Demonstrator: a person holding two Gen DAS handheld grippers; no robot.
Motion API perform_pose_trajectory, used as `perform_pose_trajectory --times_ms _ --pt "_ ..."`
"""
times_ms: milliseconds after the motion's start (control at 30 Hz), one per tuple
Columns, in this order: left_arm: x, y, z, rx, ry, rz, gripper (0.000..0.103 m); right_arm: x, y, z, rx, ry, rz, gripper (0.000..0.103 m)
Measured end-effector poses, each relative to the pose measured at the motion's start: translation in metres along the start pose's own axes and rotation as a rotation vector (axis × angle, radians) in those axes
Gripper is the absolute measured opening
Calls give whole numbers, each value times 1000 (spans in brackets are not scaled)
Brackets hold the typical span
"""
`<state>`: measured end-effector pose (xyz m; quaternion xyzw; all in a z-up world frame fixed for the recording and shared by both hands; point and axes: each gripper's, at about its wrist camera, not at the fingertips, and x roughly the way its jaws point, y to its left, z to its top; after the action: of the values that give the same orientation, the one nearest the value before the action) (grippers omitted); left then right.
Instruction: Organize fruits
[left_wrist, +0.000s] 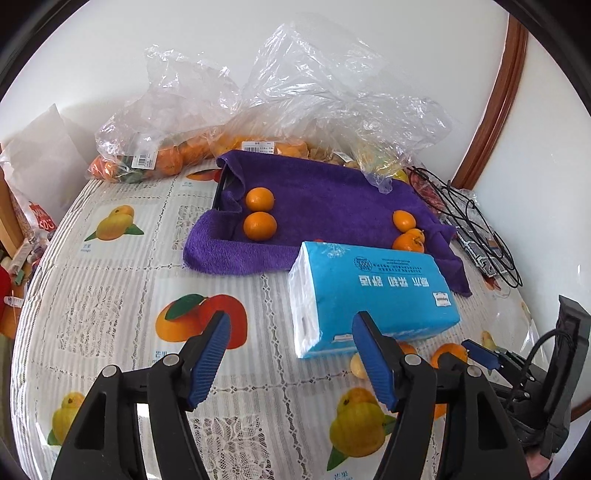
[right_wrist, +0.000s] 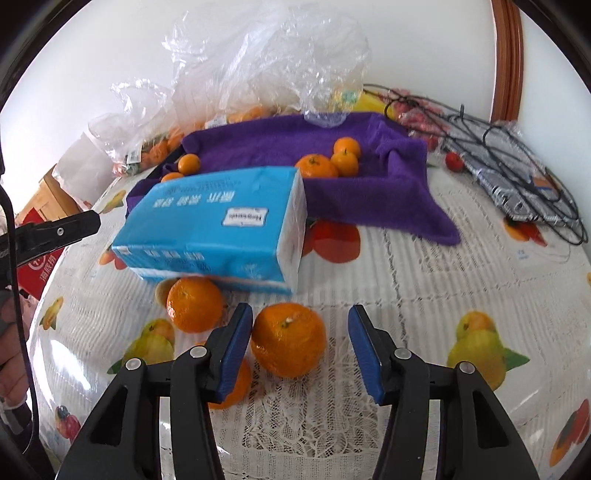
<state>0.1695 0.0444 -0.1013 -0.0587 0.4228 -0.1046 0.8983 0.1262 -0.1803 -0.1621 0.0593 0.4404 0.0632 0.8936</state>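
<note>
Mandarin sits between my right tongs, hugging the left pad, pads not clamped; left tongs wide, empty, farther off.

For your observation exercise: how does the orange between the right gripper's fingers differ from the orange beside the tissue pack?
The orange between the fingers shows its stem; the orange beside the tissue pack does not. The first looks bigger, being nearer; the second sits further left, against the pack. Both rest on the tablecloth.

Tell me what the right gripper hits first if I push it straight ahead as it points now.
Most likely the near orange, lying between the open right gripper pads, closer to the left one. Behind it stands the blue tissue pack.
</note>
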Motion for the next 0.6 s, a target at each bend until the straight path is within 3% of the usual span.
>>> perform_pose_trajectory --times_ms 100,600 --pt "2 -5 -6 10 16 1 67 6 1 -1 7 17 23 43" --pt "37 -32 -37 60 117 -42 65 -16 -16 -2 9 -41 0 43"
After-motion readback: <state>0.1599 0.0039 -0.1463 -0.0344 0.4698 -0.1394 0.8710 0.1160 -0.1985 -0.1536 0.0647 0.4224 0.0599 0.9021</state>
